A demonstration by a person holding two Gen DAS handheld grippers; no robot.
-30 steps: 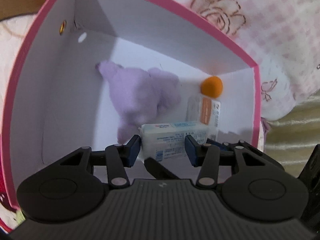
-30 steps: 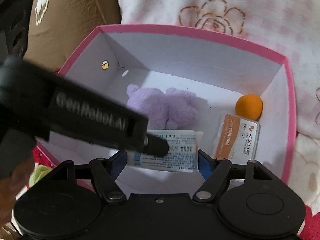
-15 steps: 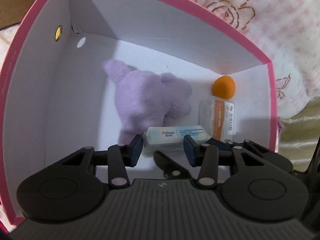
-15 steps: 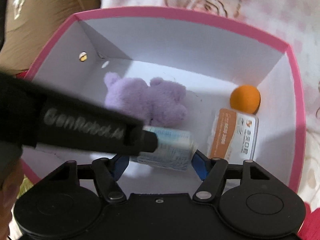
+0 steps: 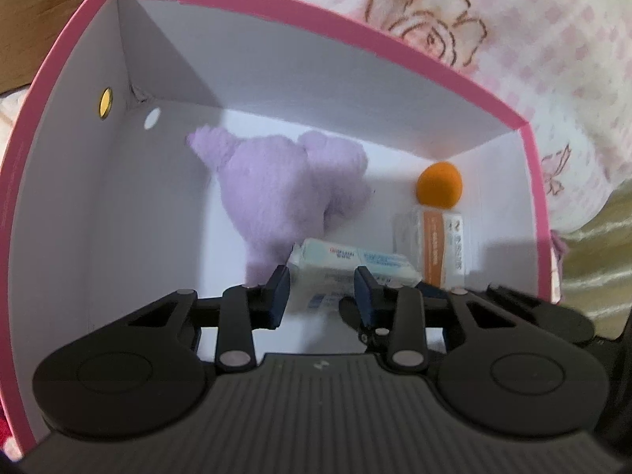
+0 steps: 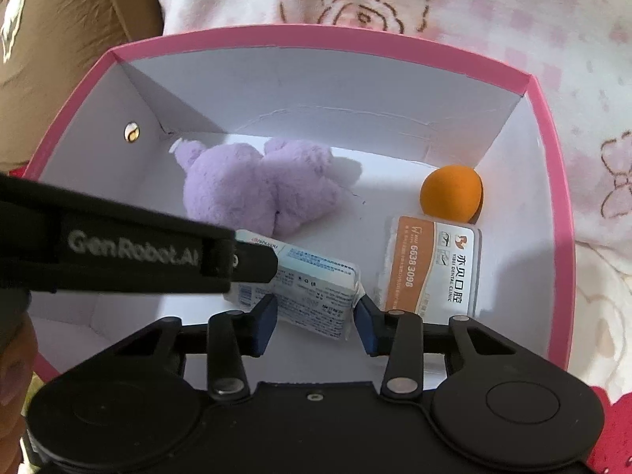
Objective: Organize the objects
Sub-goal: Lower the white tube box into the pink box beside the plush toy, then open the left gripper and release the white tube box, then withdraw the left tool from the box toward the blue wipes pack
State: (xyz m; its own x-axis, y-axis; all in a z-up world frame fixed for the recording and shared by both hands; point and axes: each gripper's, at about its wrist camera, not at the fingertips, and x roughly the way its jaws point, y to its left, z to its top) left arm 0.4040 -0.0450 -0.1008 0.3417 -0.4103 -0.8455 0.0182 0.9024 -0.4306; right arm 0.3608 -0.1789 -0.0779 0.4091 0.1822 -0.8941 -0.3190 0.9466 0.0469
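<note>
Down on the floor of the pink box (image 6: 547, 126), beside the purple plush (image 6: 252, 185), lies the tissue pack (image 6: 312, 296): light, soft, slippery film, best pinched across its short sides; left gripper (image 5: 322, 294) and right gripper (image 6: 314, 322) both gape, empty

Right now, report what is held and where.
Cannot be told. The near end of the tissue pack lies between the pads of the right tool; the left tool covers its far end. Neither view shows a firm grip.

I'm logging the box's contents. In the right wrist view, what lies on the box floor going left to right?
Purple plush → tissue pack → orange-and-white card pack → orange ball, near the right wall.
</note>
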